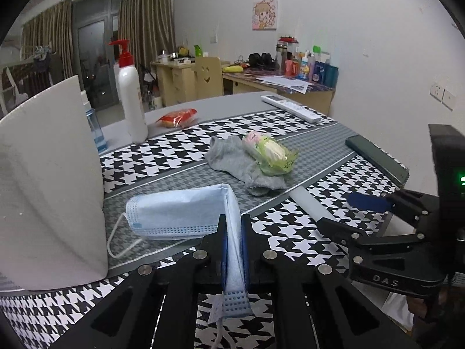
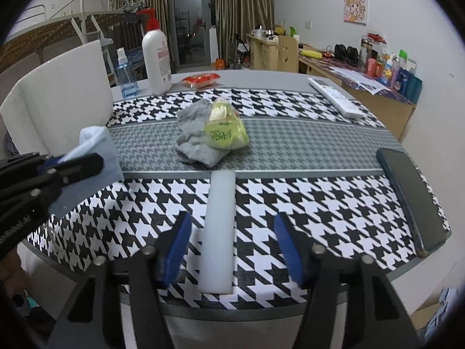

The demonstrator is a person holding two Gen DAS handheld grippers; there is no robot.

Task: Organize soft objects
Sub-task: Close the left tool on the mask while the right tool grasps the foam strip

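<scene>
Mask first: the pale blue pleated surgical face mask (image 1: pixel 177 209) is pinched at one end between the blue pads of the left gripper (image 1: pixel 233 232), jaws clamped tight on the fabric, so that end is pulled up off the houndstooth black-and-white tablecloth (image 1: pixel 290 232) while the rest still lies flat with its white ear loop (image 1: pixel 116 241) trailing toward the white foam board (image 1: pixel 49 180) standing just beside it. Further back on the grey middle strip there's a crumpled grey sock (image 2: pixel 194 142) with a yellow-green plastic snack packet (image 2: pixel 225 131) sitting on top of it, touching. The right gripper (image 2: pixel 232 250) has its blue pads (image 2: pixel 286 250) apart, straddling a long white plastic bar (image 2: pixel 218 232) lying on the cloth; the pads aren't pressing on it, so nothing's held there. Off to the right edge of the table is a dark phone in a case (image 2: pixel 412 200), and beyond that a white remote control (image 2: pixel 334 97). At the back left stand a tall white pump bottle with a red top (image 2: pixel 155 58) and a small clear blue spray bottle (image 2: pixel 125 75), with a red-orange snack wrapper (image 2: pixel 200 80) near them.
</scene>
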